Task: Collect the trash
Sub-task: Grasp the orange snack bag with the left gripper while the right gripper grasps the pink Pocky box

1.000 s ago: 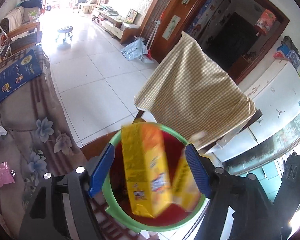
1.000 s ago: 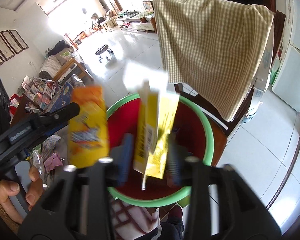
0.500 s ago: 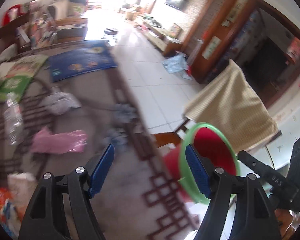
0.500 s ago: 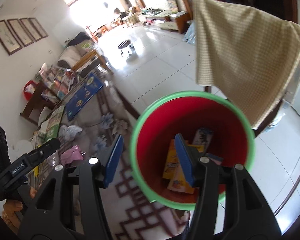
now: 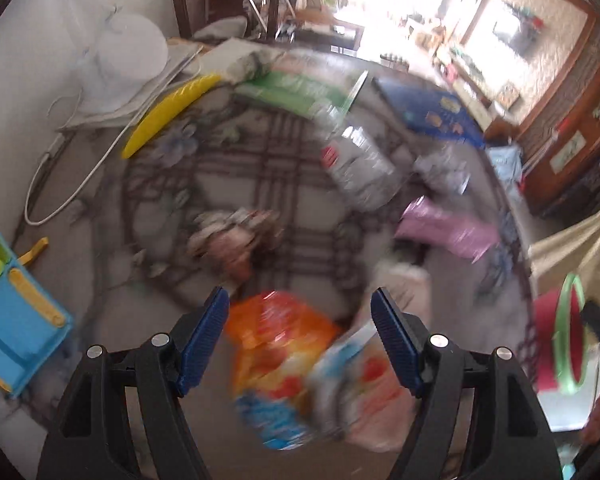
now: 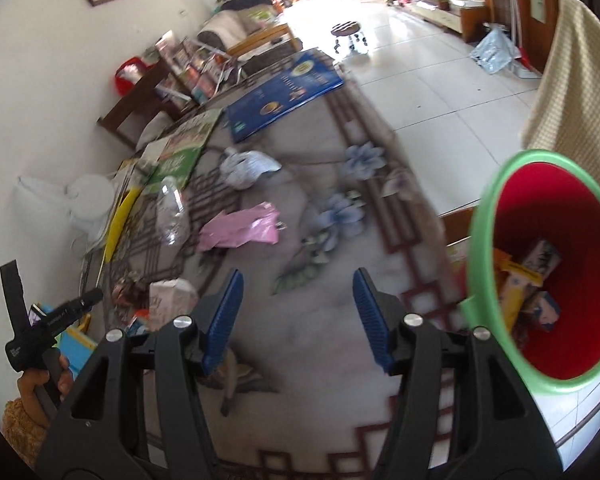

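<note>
A red bin with a green rim (image 6: 496, 208) stands at the table's right edge and holds yellow boxes (image 6: 516, 284); it also shows in the left wrist view (image 5: 568, 344). My left gripper (image 5: 300, 336) is open and empty above an orange snack bag (image 5: 276, 344) and a white wrapper (image 5: 360, 384). My right gripper (image 6: 296, 316) is open and empty over the patterned tablecloth (image 6: 324, 344), left of the bin. A pink bag (image 6: 240, 228), a crushed clear bottle (image 6: 172, 216) and a white crumpled bag (image 6: 248, 166) lie on the table.
A blue book (image 6: 284, 92), a green packet (image 6: 180, 156), a yellow strip (image 5: 168, 112) and a white container (image 5: 132, 52) sit at the table's far side. A blue toy tray (image 5: 16, 320) lies left. A chair with a checked cloth (image 6: 568, 80) stands behind the bin.
Both grippers let their yellow boxes drop into the bin, then swung left away from it. The left gripper now faces the littered table; the right gripper hangs over the cloth beside the bin.
</note>
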A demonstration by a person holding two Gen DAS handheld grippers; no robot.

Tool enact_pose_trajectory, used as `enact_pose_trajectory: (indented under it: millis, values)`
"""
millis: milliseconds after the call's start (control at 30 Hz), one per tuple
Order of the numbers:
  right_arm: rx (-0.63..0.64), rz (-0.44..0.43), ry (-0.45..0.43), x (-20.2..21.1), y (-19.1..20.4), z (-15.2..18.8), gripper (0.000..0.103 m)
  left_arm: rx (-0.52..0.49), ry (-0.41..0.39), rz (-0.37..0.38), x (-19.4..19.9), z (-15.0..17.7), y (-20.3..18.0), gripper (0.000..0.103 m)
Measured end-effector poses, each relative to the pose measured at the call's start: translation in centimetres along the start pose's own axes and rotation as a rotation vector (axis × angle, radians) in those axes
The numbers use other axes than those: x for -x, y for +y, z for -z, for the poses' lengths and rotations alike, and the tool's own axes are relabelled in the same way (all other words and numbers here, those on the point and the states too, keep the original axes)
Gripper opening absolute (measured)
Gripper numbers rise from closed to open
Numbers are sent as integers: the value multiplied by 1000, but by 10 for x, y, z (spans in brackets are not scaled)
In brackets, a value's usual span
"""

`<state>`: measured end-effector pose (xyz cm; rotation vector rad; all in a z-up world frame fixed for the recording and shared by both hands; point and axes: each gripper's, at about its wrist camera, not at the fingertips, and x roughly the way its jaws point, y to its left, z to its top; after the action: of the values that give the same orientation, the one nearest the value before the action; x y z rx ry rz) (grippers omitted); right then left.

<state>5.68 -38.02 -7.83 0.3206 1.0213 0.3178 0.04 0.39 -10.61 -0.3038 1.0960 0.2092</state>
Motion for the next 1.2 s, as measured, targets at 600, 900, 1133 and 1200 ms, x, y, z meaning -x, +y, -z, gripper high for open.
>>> enact_pose_trajectory:
  millis: [600, 900, 1133, 1200]
  values:
    - [177, -89, 189, -65, 144, 47, 58, 45, 119, 213, -41, -8, 34, 43]
    - [273, -59, 263, -102, 202, 76, 58, -6, -9, 280, -23, -64, 38, 43]
    - [98, 51, 324, -134, 176, 78, 58, -15, -13, 302, -27, -72, 46, 44]
    - [90, 61, 346, -144, 177, 83, 65, -22, -13, 305, -28, -72, 46, 44]
